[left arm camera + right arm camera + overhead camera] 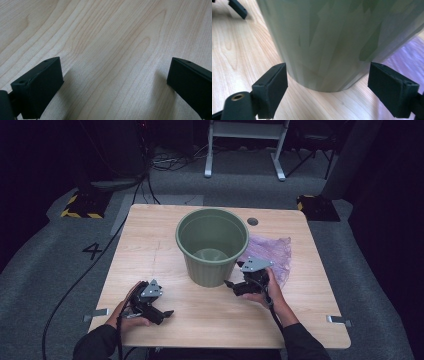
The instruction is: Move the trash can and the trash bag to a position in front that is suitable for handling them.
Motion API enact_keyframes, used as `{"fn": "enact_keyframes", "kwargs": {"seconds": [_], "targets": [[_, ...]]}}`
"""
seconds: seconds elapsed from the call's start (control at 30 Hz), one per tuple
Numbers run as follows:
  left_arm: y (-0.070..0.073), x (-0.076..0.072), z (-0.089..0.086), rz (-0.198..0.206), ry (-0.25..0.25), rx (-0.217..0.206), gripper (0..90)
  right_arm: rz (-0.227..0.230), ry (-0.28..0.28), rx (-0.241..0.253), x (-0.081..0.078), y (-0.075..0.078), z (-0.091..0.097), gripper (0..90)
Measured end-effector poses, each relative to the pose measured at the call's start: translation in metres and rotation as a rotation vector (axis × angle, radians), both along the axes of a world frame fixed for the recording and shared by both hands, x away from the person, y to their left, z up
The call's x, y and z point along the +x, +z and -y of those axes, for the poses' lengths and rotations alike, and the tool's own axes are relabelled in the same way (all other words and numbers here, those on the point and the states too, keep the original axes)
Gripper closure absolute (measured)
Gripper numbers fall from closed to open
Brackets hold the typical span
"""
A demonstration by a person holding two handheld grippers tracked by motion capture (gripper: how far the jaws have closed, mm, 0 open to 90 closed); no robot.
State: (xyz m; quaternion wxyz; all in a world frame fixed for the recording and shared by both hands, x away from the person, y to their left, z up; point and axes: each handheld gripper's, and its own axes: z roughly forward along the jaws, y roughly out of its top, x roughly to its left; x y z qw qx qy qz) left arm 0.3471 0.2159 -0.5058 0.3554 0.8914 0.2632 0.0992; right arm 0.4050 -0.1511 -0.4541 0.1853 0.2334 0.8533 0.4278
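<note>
Care at the base is what we need now: our right gripper (231,285) sits low at the foot of the green plastic bin (212,245), its fingers (270,88) spread wide on either side of the bin's bottom edge and holding nothing. To do this step well, we should judge whether the bin's base is too broad for that spread; if so, a grasp on the rim would serve better than a pinch at the foot. We should also keep the fingers off the purple plastic bag (270,252) lying flat at the bin's 3 o'clock, half tucked behind it.

Our left gripper (161,314) rests at 7 o'clock from the bin, well apart, fingers (37,87) wide open over bare tabletop (150,245).

The bin stands upright near the tabletop's middle, a little toward 12 o'clock. It is dull green, tapered, faintly ribbed down its wall, and looks empty inside.
</note>
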Motion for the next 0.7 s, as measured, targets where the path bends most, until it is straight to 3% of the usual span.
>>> {"fn": "enact_keyframes", "kwargs": {"seconds": [0.1, 0.13, 0.2, 0.27, 0.33, 0.37, 0.4, 0.43, 0.5, 0.57, 0.6, 0.63, 0.7], "targets": [[0.0, 0.0, 0.0, 0.0, 0.001, 0.0, 0.0, -0.008, 0.02, -0.012, 0.0, -0.002, -0.003, 21.3], [0.0, 0.0, 0.0, 0.0, 0.001, 0.0, 0.1, -0.003, -0.005, -0.042, 0.001, -0.002, 0.005, 21.7], [0.0, 0.0, 0.0, 0.0, 0.001, 0.0, 0.1, 0.0, -0.028, -0.057, 0.002, -0.002, 0.01, 22.1], [0.0, 0.0, 0.0, -0.002, 0.0, -0.001, 0.2, 0.01, -0.098, -0.078, 0.005, -0.003, 0.031, 27.1], [0.0, 0.0, 0.0, -0.002, 0.0, -0.001, 0.2, -0.015, -0.156, -0.09, 0.009, -0.008, 0.05, 33.6], [0.0, 0.0, 0.0, -0.002, 0.001, -0.002, 0.2, -0.01, -0.206, -0.144, 0.011, -0.015, 0.066, 40.7], [0.0, 0.0, 0.0, -0.002, 0.001, -0.001, 0.2, -0.01, -0.206, -0.144, 0.011, -0.015, 0.066, 40.7], [0.0, 0.0, 0.0, -0.002, 0.001, -0.001, 0.2, -0.051, -0.209, -0.138, 0.014, -0.021, 0.079, 47.6], [0.0, 0.0, 0.0, -0.002, 0.001, -0.001, 0.2, -0.061, -0.214, -0.143, 0.014, -0.023, 0.082, 50.4], [0.0, 0.0, 0.0, -0.002, 0.001, 0.001, 0.2, -0.097, -0.2, -0.155, 0.015, -0.03, 0.091, 63.2], [0.0, 0.001, 0.0, -0.002, 0.001, 0.001, 0.2, -0.097, -0.2, -0.155, 0.015, -0.03, 0.091, 63.2], [0.0, 0.001, 0.0, -0.002, 0.001, 0.001, 0.2, -0.112, -0.203, -0.168, 0.015, -0.036, 0.097, 69.5], [0.0, 0.001, 0.0, -0.002, 0.001, 0.001, 0.2, -0.126, -0.195, -0.14, 0.015, -0.037, 0.102, 74.9]]}}
